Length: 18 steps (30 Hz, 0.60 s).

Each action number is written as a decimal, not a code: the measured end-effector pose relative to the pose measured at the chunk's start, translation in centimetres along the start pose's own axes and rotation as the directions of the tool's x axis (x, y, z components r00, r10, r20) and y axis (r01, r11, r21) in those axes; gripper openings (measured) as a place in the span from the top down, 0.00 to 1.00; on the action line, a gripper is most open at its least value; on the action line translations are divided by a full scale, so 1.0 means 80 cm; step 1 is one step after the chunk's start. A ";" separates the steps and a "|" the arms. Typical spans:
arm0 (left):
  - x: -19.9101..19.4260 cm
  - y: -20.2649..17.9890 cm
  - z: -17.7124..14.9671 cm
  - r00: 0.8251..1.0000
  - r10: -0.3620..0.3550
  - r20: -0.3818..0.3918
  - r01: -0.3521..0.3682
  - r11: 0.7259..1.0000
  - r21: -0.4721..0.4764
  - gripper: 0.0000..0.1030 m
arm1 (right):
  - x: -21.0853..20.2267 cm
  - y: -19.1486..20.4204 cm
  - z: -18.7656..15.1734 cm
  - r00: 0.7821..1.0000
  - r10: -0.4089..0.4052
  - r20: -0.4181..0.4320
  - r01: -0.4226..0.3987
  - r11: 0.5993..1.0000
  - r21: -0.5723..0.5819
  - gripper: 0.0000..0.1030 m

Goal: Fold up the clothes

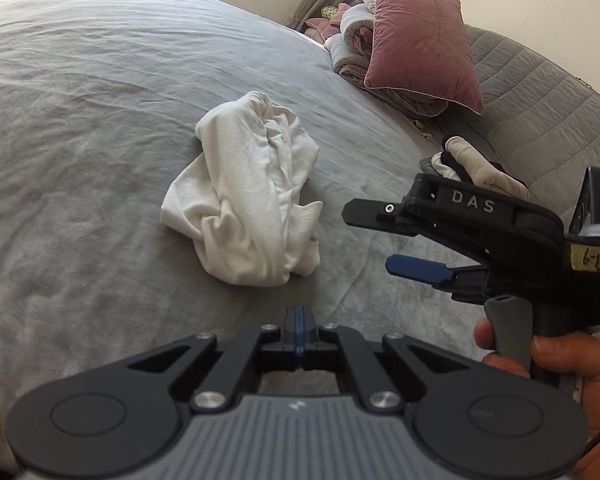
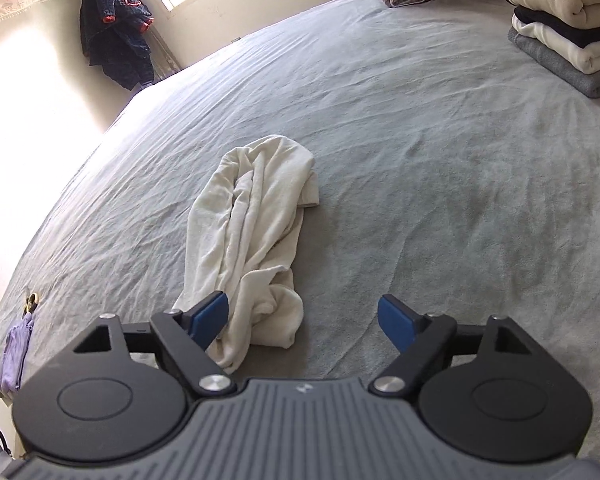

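Item: crumpled white garment (image 2: 252, 248) mid-bed (image 2: 420, 140), unfolded; folded stack (image 2: 564, 32) beyond it done; my left hand-held gripper (image 1: 299, 320) clenched empty, right hand-held gripper (image 2: 302, 320) released beside it.

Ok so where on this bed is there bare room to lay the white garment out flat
The gray sheet is bare between the crumpled white garment and the folded pile, and also left of the garment toward the bed edge. It is crowded in the far corner, by the pile, the pink pillow and the bundled bedding. A small purple cloth sits at the near left edge.
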State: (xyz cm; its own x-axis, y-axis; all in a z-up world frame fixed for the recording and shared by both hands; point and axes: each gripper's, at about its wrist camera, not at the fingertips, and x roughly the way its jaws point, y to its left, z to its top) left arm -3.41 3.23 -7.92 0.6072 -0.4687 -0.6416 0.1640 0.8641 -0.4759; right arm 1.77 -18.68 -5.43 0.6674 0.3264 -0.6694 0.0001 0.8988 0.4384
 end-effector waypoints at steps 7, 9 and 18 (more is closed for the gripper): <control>-0.012 0.029 0.009 0.998 0.061 0.010 -0.060 0.994 -0.086 0.80 | 0.006 0.022 0.003 0.994 0.109 -0.010 -0.109 0.994 0.000 0.40; -0.014 0.039 0.011 0.996 0.086 0.013 -0.084 0.990 -0.110 0.65 | 0.009 0.028 0.004 0.991 0.130 -0.016 -0.130 0.992 -0.004 0.47; -0.017 0.058 0.020 0.988 0.155 0.020 -0.150 0.974 -0.168 0.41 | 0.031 0.050 0.000 0.983 0.175 -0.058 -0.177 0.984 -0.029 0.49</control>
State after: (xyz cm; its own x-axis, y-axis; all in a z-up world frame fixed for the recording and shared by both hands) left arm -2.22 8.18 -8.33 0.6404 -0.3250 -0.6959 -0.0620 0.8812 -0.4687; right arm 3.41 -14.28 -5.37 0.6124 0.4953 -0.6162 -0.1398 0.8350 0.5322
